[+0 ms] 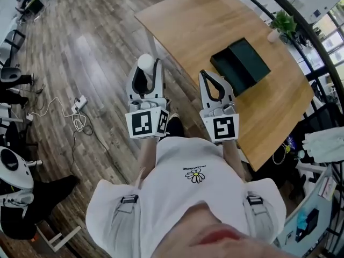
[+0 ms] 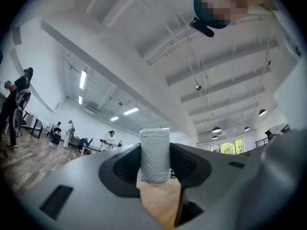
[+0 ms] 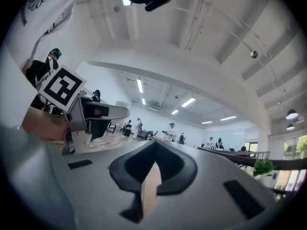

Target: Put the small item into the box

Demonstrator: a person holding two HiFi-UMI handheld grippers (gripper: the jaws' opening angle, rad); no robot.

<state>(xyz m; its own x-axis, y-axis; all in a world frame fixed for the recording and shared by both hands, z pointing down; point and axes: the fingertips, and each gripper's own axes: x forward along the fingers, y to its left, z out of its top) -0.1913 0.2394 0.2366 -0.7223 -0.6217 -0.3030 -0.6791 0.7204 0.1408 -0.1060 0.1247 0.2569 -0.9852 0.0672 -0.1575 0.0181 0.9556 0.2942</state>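
Wood-plank floor [image 1: 80,47] fills most of the head view, with a wooden table [image 1: 204,20] running from 12 to 3 o'clock. A dark open box [image 1: 244,63] sits on it at about 2 o'clock, in two halves side by side; I cannot tell tray from lid. A potted plant [image 1: 282,23] stands beyond it near the far edge. Loose cable and a power strip [image 1: 79,102] lie on the floor at 9 o'clock. Both tongs are held close to the body, over the floor and short of the table edge.

The left gripper [image 1: 149,71] has a white cylinder [image 1: 145,64] poking up between its jaws. The right gripper [image 1: 207,77] is just beside it at 3 o'clock.

Left gripper view: the jaws are clamped on the cylinder, which stands upright with a pad against each side. It looks paper-wrapped. Much of it sticks out past the pads.

Right gripper view: the jaws are together with nothing between them; only a sliver of tabletop wood shows through the seam. The left gripper's marker cube shows at 10 o'clock.

Risks as I judge them:
- The box is well apart from the item, so a loosened grip along the way drops it on the floor, where a round body would roll.
- Round, smooth wrapping could pivot in the pads if I swing fast.
- The right gripper lies between the left one and the box, so the two may knock.
- A release over the wrong half of the box.
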